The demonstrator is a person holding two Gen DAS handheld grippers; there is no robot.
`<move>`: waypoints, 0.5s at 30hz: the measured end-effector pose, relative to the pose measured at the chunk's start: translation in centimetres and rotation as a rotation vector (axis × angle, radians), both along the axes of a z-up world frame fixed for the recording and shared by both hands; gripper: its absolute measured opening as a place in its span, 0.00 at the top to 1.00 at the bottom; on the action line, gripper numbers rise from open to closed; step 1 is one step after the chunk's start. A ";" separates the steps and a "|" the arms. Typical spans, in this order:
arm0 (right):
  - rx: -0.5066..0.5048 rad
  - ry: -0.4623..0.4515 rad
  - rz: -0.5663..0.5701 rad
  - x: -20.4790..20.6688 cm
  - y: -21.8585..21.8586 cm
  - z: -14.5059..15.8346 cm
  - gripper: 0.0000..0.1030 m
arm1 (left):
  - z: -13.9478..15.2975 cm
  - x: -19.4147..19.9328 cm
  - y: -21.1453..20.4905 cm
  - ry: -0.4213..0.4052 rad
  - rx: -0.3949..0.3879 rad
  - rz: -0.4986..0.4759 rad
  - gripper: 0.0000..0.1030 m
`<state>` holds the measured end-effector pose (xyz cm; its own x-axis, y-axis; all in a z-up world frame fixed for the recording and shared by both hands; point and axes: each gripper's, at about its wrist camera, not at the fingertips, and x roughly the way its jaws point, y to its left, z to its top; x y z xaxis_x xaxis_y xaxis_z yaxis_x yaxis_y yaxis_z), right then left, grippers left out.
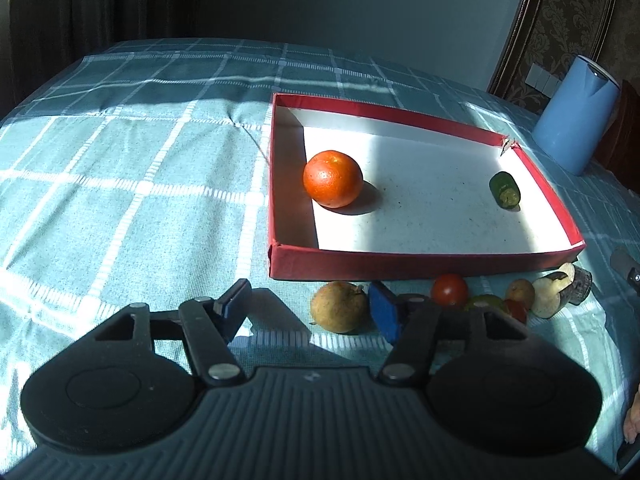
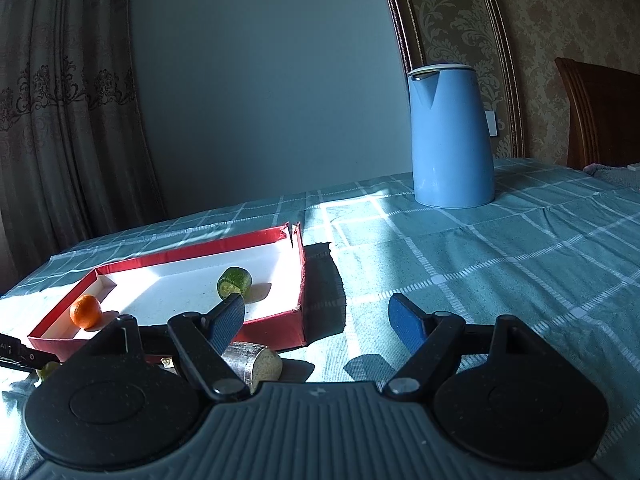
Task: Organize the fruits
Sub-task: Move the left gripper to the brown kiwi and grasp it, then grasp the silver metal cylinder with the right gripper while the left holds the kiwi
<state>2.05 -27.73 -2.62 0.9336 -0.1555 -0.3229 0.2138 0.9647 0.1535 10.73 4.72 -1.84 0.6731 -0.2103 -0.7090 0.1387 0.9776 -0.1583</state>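
Inside the red box [image 1: 280, 184], the cucumber piece [image 1: 505, 189] is laid with its cut end toward the frame's bottom; both the left tool [image 1: 312, 308] and the right tool [image 2: 318, 320] are held open and empty.

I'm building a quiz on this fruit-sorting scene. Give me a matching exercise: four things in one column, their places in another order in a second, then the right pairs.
Things:
1. orange
2. cucumber piece
3. cherry tomato
4. blue kettle

Places:
A. on the cloth, just outside the red box's near wall
B. in the box, by its left wall in the left wrist view
C. standing on the cloth, beyond the box's torn corner
D. in the box, near its right wall in the left wrist view

Pairs: 1-B, 2-D, 3-A, 4-C
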 end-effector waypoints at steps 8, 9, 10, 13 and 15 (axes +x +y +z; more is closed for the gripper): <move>-0.056 0.073 0.084 -1.3 0.1 -0.5 0.23 | -0.8 -0.1 -2.8 -0.089 0.148 -0.020 0.42; -0.070 0.082 0.094 -1.3 0.3 -0.5 0.23 | -0.8 -0.3 -2.7 -0.097 0.149 -0.020 0.42; -0.092 0.085 0.104 -1.3 0.8 -0.6 0.23 | -0.9 -0.4 -2.5 -0.098 0.142 -0.020 0.43; -0.147 0.087 0.142 -0.9 2.2 -0.5 0.23 | -1.1 -0.9 -1.8 -0.115 0.146 -0.013 0.55; -0.169 0.098 0.161 -0.4 3.1 -0.5 0.23 | -1.1 -1.3 -1.6 -0.132 0.155 -0.007 0.60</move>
